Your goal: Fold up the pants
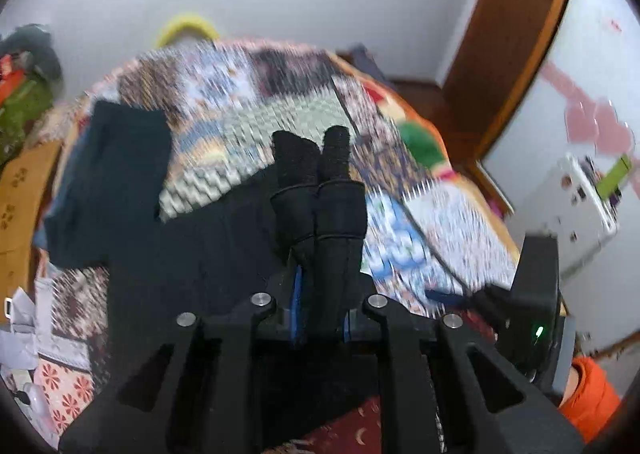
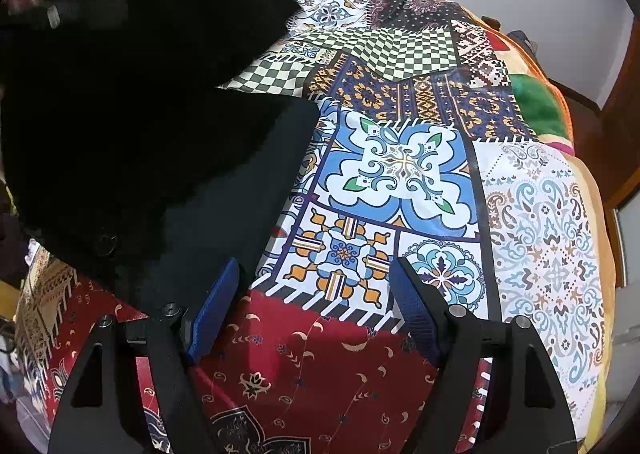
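Note:
The black pants [image 1: 168, 238] lie on a patchwork bedspread [image 1: 248, 101], one part spread to the far left. My left gripper [image 1: 320, 254] is shut on a bunched fold of the pants, which sticks up between the blue pads and is lifted above the bed. In the right wrist view the pants [image 2: 168, 157] fill the left half, part of them hanging close to the lens. My right gripper [image 2: 316, 314] is open and empty just above the bedspread [image 2: 400, 173], its left pad [image 2: 212, 314] at the pants' edge.
The bed's right side drops to a wooden frame [image 1: 516, 53] and a white wall. A yellow object [image 1: 188, 27] sits behind the bed. The other gripper [image 1: 536, 294] and an orange sleeve [image 1: 592, 394] show at the right. Clutter lies at the left.

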{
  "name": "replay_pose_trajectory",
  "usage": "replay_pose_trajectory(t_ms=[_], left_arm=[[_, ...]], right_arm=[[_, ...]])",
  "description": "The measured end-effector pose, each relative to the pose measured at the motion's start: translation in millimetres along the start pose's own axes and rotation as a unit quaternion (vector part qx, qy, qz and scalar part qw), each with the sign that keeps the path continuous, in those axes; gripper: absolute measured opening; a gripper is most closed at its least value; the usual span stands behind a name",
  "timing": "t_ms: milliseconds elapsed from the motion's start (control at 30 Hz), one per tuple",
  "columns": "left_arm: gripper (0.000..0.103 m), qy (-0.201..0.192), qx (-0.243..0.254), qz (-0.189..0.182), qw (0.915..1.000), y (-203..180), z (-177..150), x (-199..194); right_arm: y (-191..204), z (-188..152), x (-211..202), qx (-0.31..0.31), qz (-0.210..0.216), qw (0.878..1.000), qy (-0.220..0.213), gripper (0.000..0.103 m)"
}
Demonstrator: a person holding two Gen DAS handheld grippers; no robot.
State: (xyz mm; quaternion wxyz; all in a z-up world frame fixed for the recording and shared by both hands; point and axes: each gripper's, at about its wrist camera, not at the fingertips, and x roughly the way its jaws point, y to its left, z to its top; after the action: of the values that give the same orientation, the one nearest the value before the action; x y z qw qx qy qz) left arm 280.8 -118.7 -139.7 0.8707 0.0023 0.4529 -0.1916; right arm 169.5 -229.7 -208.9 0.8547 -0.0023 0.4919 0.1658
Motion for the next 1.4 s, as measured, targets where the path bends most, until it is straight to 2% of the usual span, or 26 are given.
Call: replay_pose_trajectory(t_ms=[100, 167, 233, 267, 300, 400, 467, 567, 667, 800, 1000, 1100, 1233, 1400], left_arm=[[0.023, 0.028, 0.007, -0.01, 0.9995, -5, -8, 8], [0.036, 0.037, 0.016, -0.018, 0.999, -7, -11, 6], [0.044, 0.04, 0.023, -0.023, 0.9987, -5, -14, 0], [0.054, 0.039, 0.026, -0.023, 0.9986, -7, -14, -4], [0.057, 0.03, 0.028, -0.021, 0.9989, -7, -14, -10], [0.06, -0.007, 0.038, 0.0, 0.9993, -2, -13, -29], [0.075, -0.022, 0.039, 0.021, 0.9988, 9, -9, -39], [0.091, -0.045, 0.033, 0.075, 0.9956, 33, -2, -43], [0.098, -0.053, 0.024, 0.137, 0.9888, 66, 7, -39], [0.1, -0.029, -0.01, 0.197, 0.98, 121, 20, -14], [0.1, 0.046, -0.075, 0.209, 0.9738, 183, 26, 41], [0.1, 0.079, -0.08, 0.211, 0.971, 195, 22, 72], [0.103, 0.128, -0.056, 0.213, 0.967, 200, 7, 109], [0.103, 0.118, -0.044, 0.202, 0.9713, 197, -10, 98]], right_arm=[[-1, -1, -3, 0.002, 0.003, 1.0, -0.004, 0.074], [-1, -2, -4, 0.004, 0.005, 1.0, -0.007, 0.074], [-2, -3, -5, 0.008, 0.008, 1.0, -0.008, 0.074], [-3, -3, -6, 0.009, 0.009, 1.0, -0.008, 0.074], [-4, -3, -6, 0.012, 0.01, 1.0, -0.01, 0.074], [-5, -5, -9, 0.017, 0.011, 1.0, -0.012, 0.074], [-7, -6, -12, 0.021, 0.016, 1.0, -0.015, 0.074], [-10, -8, -15, 0.029, 0.02, 0.999, -0.018, 0.074], [-14, -8, -21, 0.035, 0.021, 0.999, -0.025, 0.074], [-15, -6, -31, 0.037, 0.011, 0.998, -0.042, 0.074], [-18, -2, -43, 0.044, 0.0, 0.997, -0.067, 0.074], [-19, -1, -44, 0.047, -0.004, 0.996, -0.072, 0.074], [-18, 1, -41, 0.047, -0.008, 0.997, -0.067, 0.074], [-16, 2, -42, 0.041, -0.016, 0.997, -0.068, 0.074]])
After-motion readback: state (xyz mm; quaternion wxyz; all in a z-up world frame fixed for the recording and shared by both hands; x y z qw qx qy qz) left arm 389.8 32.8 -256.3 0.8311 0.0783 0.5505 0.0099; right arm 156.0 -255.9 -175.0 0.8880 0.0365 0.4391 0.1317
